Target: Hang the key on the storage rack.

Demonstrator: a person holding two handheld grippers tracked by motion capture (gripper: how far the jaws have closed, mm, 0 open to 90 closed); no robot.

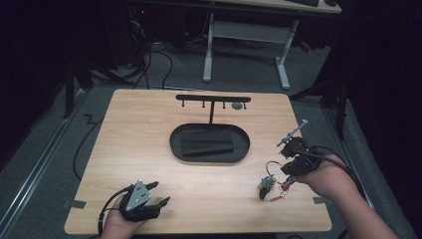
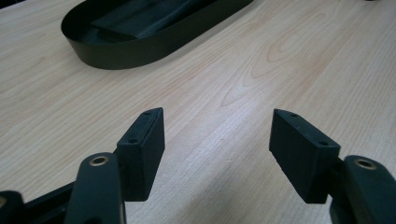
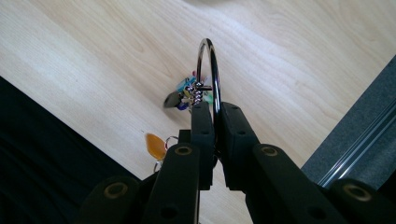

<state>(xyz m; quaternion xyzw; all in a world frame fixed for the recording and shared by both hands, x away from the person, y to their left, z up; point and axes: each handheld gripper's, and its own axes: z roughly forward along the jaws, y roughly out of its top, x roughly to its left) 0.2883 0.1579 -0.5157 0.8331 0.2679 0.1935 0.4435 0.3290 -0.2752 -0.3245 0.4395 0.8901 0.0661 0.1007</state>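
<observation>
My right gripper [image 1: 284, 169] is over the table's right side, shut on a thin metal key ring [image 3: 211, 65]. Its two pads [image 3: 203, 126] pinch the ring's lower arc. From the ring [image 1: 272, 166] hangs a bunch of small coloured tags and keys [image 1: 268, 187], which dangle down to the wood. An orange tag [image 3: 155, 145] shows below the jaws. At the near left corner my left gripper [image 1: 160, 193] rests open with nothing between its pads [image 2: 144, 144], just above bare wood and pointing toward the black oval tray [image 2: 93, 51].
The oval tray [image 1: 175, 145] lies mid-table with a dark flat block [image 1: 206, 142] in it. Behind it rises a black T-shaped rack [image 1: 212, 98] with several small hooks and a grey item [image 1: 238, 105] by its right end. The table's right edge [image 1: 321, 189] is close to my right hand.
</observation>
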